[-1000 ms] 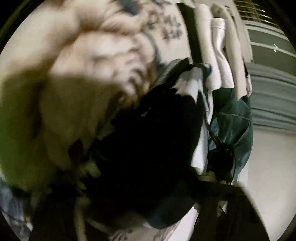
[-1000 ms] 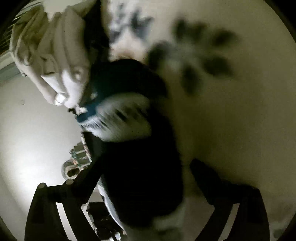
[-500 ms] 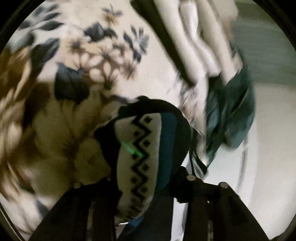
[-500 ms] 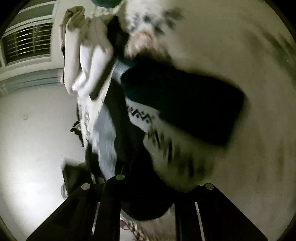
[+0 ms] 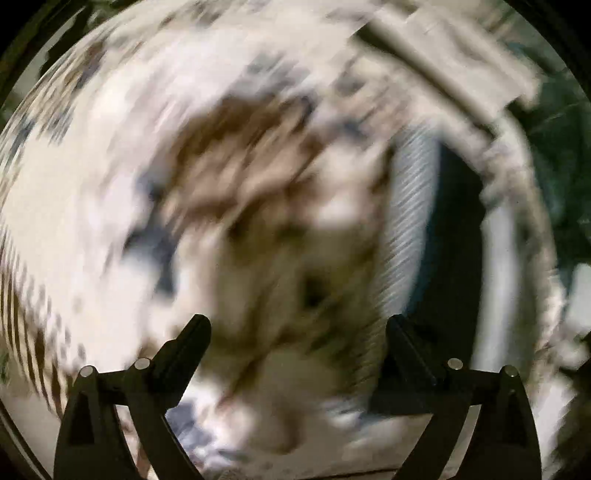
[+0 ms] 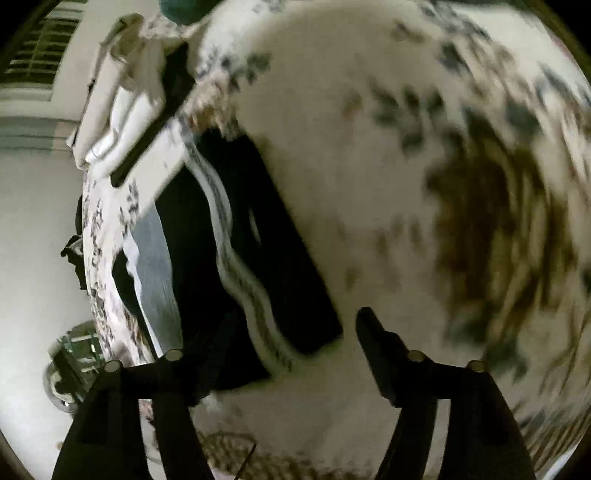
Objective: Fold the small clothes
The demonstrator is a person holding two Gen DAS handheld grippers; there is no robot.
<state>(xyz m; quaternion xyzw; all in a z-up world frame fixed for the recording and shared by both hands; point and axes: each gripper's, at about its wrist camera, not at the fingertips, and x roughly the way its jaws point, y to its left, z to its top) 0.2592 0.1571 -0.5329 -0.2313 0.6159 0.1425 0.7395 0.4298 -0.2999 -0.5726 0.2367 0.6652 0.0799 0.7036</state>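
A dark small garment with a white zigzag-patterned band [image 6: 258, 258] lies flat on the floral bedspread [image 6: 369, 184], left of centre in the right wrist view. My right gripper [image 6: 273, 354] is open and empty, its left finger over the garment's near edge. My left gripper [image 5: 295, 332] is open and empty above the bedspread [image 5: 110, 184]; this view is badly blurred. Dark and grey striped cloth [image 5: 417, 221] shows at its right, beside the right finger.
A pile of folded white clothes [image 6: 122, 96] lies at the far edge of the bed, with a teal item [image 6: 184, 7] beyond it. The bed's edge and pale floor [image 6: 33, 221] are to the left. A window with blinds [image 6: 40, 51] is at top left.
Both grippers have opened and let go of the dark patterned garment, which now lies flat on the bed. The left gripper has swung away over the bedspread.
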